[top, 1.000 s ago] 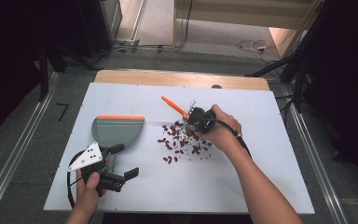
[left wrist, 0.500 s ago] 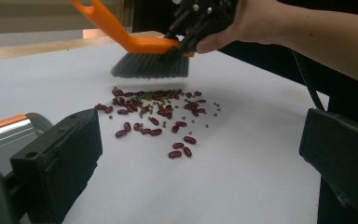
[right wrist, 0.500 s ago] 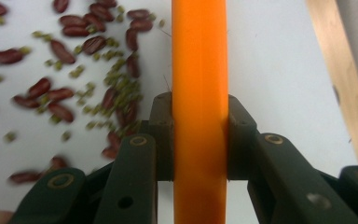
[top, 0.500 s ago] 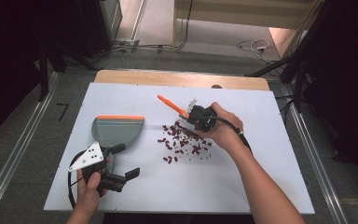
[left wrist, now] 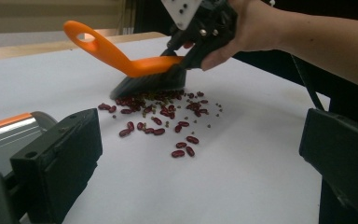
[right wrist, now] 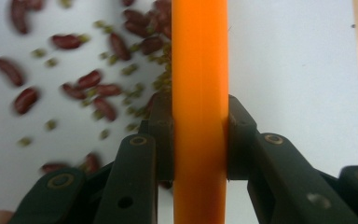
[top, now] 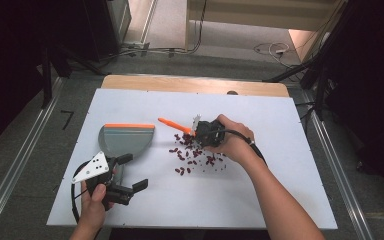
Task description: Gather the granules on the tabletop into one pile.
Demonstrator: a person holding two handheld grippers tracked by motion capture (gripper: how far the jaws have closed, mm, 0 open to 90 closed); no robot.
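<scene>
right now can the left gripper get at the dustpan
Probably yes: the left gripper sits right beside the dustpan with its jaws open, and nothing lies between them. The beans and brush lie farther off.

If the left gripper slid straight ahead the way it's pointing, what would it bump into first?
Probably the scattered beans on the table; beyond them stands the brush held by the right gripper. Depth is hard to judge.

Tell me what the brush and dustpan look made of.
Brush: likely moulded plastic, going by its smooth, evenly orange, slightly glossy handle; bristles dark, probably synthetic. Dustpan: grey body with an orange edge strip, matte with soft sheen, probably plastic too.
</scene>
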